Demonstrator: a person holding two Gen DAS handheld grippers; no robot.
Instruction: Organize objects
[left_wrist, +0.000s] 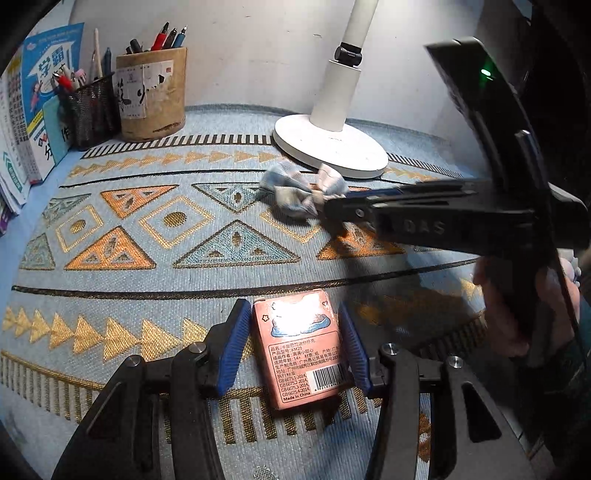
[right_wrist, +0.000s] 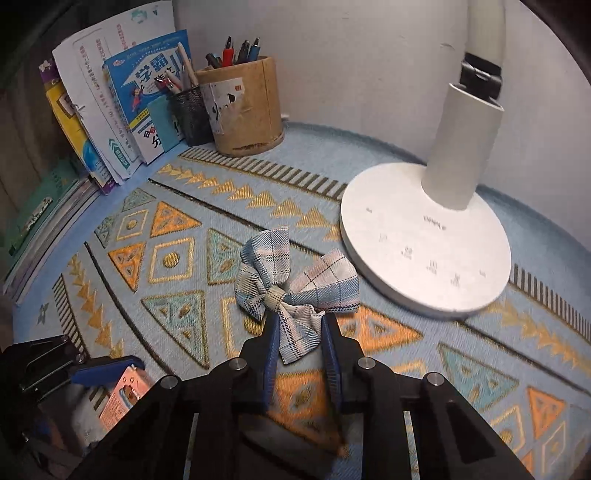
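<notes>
Card box (left_wrist: 301, 347), pink, lies flat on the patterned blue cloth (left_wrist: 147, 258) between the left gripper's (left_wrist: 295, 345) parted fingers, right pad touching; plaid bow (right_wrist: 295, 291) rests beside the white lamp base (right_wrist: 424, 243), its tail between the right gripper's (right_wrist: 300, 354) fingers, grip uncertain; pen cups (right_wrist: 240, 107) and books (right_wrist: 110, 110) stand against the white wall.

Open patterned cloth (right_wrist: 177, 295) between the grippers gives passing room. Lamp base (right_wrist: 424, 254) blocks the right; pen holders (right_wrist: 240, 110) and books (right_wrist: 92, 122) crowd the back-left corner.
</notes>
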